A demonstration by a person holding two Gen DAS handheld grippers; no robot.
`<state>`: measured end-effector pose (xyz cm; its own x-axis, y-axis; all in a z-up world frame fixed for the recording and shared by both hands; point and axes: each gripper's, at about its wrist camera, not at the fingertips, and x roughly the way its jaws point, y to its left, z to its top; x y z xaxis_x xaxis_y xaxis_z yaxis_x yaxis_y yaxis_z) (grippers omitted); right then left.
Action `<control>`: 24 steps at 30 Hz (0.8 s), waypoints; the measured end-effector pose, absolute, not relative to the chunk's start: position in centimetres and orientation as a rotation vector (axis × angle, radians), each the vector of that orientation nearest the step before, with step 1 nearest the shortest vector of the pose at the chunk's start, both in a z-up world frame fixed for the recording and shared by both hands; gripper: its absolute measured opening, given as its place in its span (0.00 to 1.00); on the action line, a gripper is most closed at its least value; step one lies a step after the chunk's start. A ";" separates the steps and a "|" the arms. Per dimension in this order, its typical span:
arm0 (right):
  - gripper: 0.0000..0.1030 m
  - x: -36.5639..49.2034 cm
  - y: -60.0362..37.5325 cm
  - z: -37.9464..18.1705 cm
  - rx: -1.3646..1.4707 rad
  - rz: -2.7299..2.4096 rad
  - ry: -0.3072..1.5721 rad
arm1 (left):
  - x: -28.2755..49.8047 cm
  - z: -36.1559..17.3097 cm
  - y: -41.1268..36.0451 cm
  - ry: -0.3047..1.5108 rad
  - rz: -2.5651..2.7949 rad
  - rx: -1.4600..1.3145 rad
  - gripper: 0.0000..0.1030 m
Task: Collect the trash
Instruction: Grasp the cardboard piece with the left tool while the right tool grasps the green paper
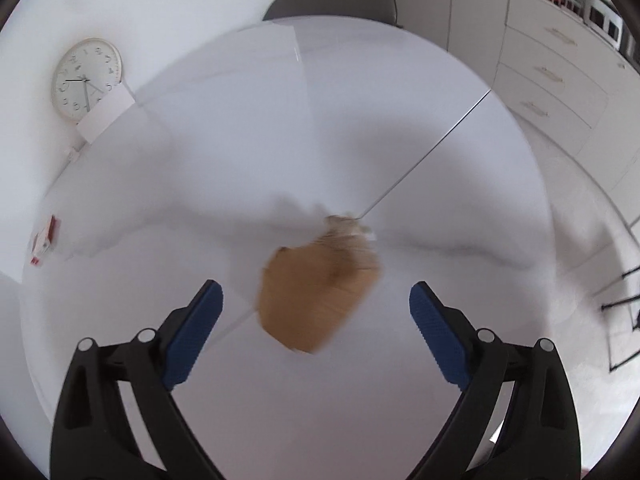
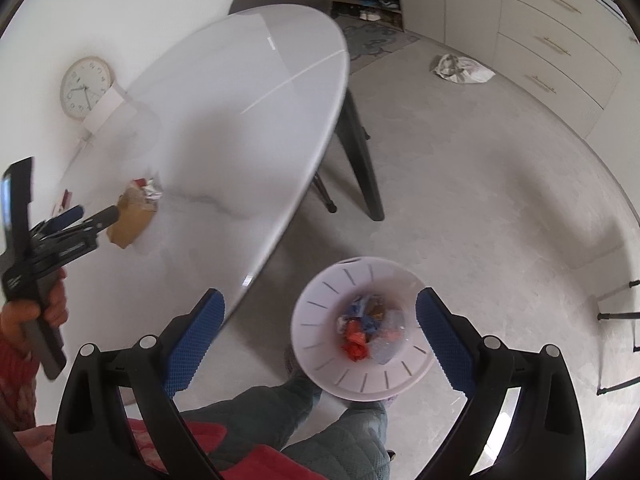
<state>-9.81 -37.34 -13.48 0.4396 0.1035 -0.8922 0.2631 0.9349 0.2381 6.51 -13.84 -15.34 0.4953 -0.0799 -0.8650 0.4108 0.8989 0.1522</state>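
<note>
A crumpled brown paper bag (image 1: 316, 292) lies on the white round table (image 1: 280, 140), with a bit of foil wrapper at its far end. My left gripper (image 1: 316, 308) is open, its blue pads on either side of the bag, just above it. The right wrist view shows the left gripper (image 2: 94, 214) at the bag (image 2: 130, 220) from the side. My right gripper (image 2: 320, 312) is open and empty, hovering over a white trash basket (image 2: 320, 364) on the floor that holds several coloured wrappers (image 2: 364, 332).
A small red and white box (image 1: 44, 240) lies at the table's left edge. A wall clock (image 1: 86, 78) and a white card lean at the far left. A grey chair (image 1: 332, 0) stands behind the table. Drawers line the right wall. A crumpled bag (image 2: 460, 68) lies on the floor.
</note>
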 end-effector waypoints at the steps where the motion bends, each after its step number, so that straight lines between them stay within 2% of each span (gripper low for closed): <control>1: 0.93 -9.5 -36.8 -13.5 0.363 -0.098 1.122 | 6.9 -15.7 -13.5 1.018 -0.325 0.361 0.88; 5: 0.93 -7.7 -34.4 -13.4 0.335 -0.081 1.142 | 7.9 -17.6 -12.6 1.042 -0.416 0.367 0.88; 14: 0.93 -4.8 -30.7 -13.4 0.291 -0.048 1.175 | 5.8 -18.2 -13.6 1.026 -0.606 0.344 0.88; 21: 0.93 -1.6 -29.2 -13.3 0.242 -0.020 1.175 | 6.4 -17.7 -12.8 0.913 -0.508 0.347 0.88; 24: 0.93 -0.2 -29.0 -13.4 0.237 -0.009 1.179 | 7.3 -18.6 -13.4 0.879 -0.514 0.456 0.88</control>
